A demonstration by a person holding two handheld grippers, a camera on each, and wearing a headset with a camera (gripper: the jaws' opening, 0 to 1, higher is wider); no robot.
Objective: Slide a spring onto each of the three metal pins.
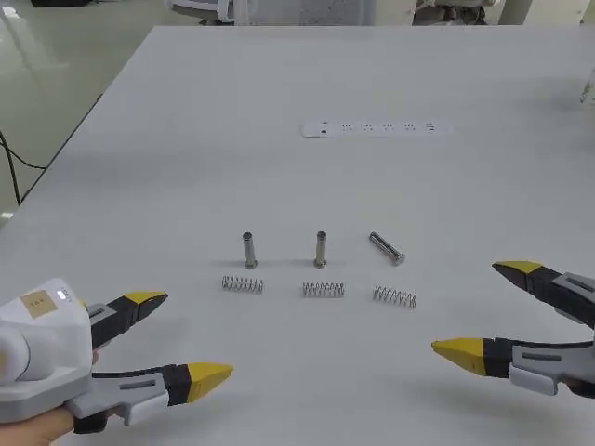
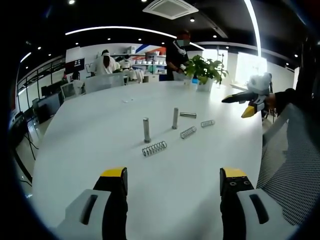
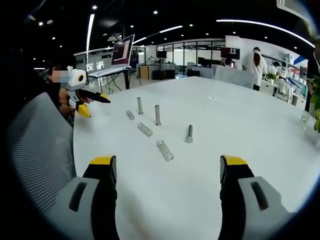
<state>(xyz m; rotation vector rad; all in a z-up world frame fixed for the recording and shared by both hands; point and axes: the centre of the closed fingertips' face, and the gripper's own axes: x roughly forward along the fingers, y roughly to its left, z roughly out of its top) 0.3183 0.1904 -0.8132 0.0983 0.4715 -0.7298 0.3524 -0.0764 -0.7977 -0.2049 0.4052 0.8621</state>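
Both tongs are spread wide and hold nothing.

Head view: the left gripper (image 1: pixel 181 336) and right gripper (image 1: pixel 483 310) hover over the table (image 1: pixel 279 111), well apart from the parts. The left pin (image 1: pixel 249 250) and middle pin (image 1: pixel 321 249) stand upright, and the right pin (image 1: pixel 386 247) lies on its side. The left spring (image 1: pixel 243 284), middle spring (image 1: pixel 323 290) and right spring (image 1: pixel 394 296) each lie just in front of their pins. None is threaded, so I judge the task at its first pick.

Left gripper view: the open jaws face the left spring, which is nearest. The next move calls for closing lightly across its coils.

Right gripper view: the jaws gape toward the right spring. The right pin beyond it looks end-on, probably lying, and would need holding to take a spring.
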